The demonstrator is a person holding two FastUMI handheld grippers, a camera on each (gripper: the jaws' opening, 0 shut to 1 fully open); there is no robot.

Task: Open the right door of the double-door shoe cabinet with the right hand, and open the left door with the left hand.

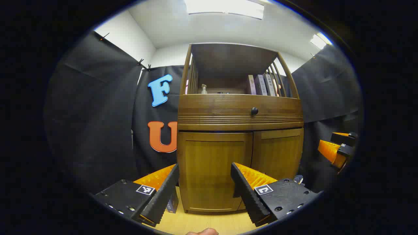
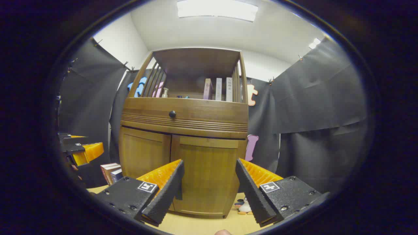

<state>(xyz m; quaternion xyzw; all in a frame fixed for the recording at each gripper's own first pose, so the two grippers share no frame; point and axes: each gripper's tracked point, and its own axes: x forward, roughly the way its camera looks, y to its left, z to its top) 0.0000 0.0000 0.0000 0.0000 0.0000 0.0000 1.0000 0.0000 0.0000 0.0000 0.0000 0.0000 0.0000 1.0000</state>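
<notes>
Both doors (image 2: 202, 173) look shut; grippers (image 1: 205, 169) (image 2: 209, 166) open, apart.

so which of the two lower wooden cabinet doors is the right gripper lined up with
The right wooden door: it sits between the open right gripper fingers, while the left wooden door lies off to the side. Both doors are shut.

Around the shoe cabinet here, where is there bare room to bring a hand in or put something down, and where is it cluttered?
Free: the tan floor in front of both closed doors, left door and right door, between the open left gripper and open right gripper. Crowded: stacked books at the cabinet's left side, a penguin toy by its right corner, and the upper shelf with books and a pump bottle.
</notes>
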